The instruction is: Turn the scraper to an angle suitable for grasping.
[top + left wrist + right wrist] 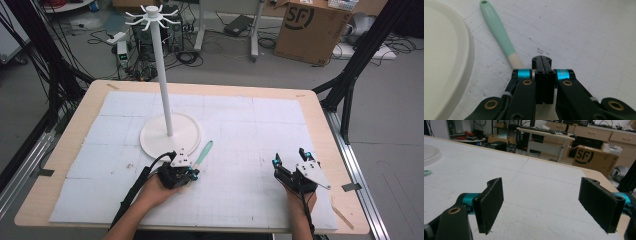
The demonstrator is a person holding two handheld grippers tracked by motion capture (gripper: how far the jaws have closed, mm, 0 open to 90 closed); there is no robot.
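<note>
A mint-green utensil handle (204, 152) with a cream lower end lies on the white mat, just right of the stand's round base (150, 142). My left gripper (193, 173) rests on the mat at the handle's near end. In the left gripper view its jaws (541, 60) are pressed flat together with nothing between them. The handle (496, 30) runs past their left side and goes out of sight under the left finger. My right gripper (290, 157) sits at the near right of the mat. Its pads (490, 203) stand wide apart around bare mat, so it is open (541, 202).
A tall white pole (162, 75) with a ring of hooks (150, 17) on top rises from the base (446, 62). A wooden table (320, 107) borders the mat. Cables, a cardboard box (310, 30) and black frame legs stand on the floor beyond.
</note>
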